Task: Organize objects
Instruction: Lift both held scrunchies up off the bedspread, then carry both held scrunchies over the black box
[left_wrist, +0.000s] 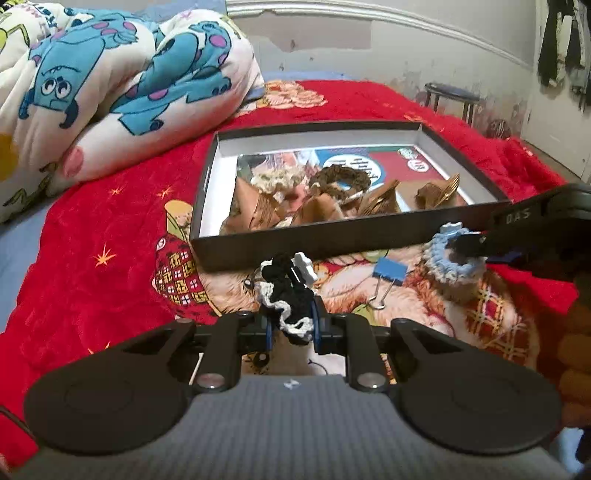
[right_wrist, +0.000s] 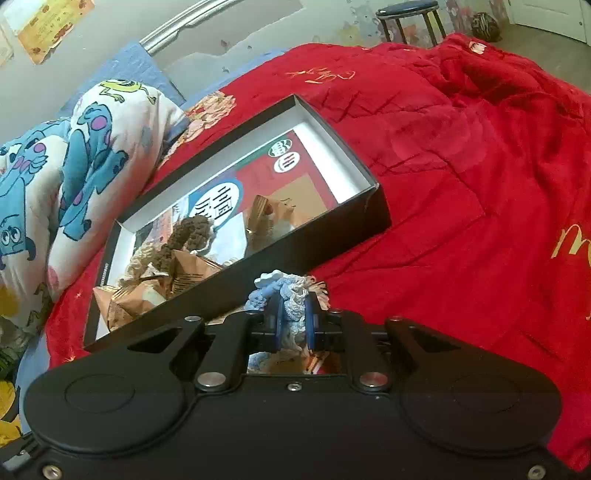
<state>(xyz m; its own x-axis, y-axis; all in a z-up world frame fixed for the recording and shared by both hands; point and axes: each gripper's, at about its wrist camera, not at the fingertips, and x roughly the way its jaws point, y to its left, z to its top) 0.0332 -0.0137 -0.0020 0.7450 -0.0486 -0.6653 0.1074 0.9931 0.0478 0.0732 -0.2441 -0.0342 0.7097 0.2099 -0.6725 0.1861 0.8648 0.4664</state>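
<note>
On a bed covered by a red blanket (left_wrist: 92, 229), two hand-held grippers each clamp a crocheted hair tie just in front of a shallow black box (left_wrist: 332, 240). The left gripper (left_wrist: 291, 325) has its jaws drawn nearly together on a black-and-white hair tie (left_wrist: 284, 295) with a small white flower charm; the tie bunches up between the blue pads and stands off the blanket. The right gripper (right_wrist: 293, 325), seen from the left wrist camera reaching in from the right edge, is pinched tight on a pale blue hair tie (right_wrist: 284, 295), whose loop rests near the box's front wall.

A blue binder clip (left_wrist: 388, 275) lies on the blanket between the two hair ties, apart from both. Inside the box, on a printed sheet lining its floor, sit a brown hair tie (left_wrist: 340, 179), a cream one (left_wrist: 273, 181) and several folded brown paper pieces (left_wrist: 258, 210). A cartoon-print quilt (left_wrist: 110, 85) is heaped on the bed to the left of the box, and a round stool (right_wrist: 406, 14) stands by the far wall beyond the bed.
</note>
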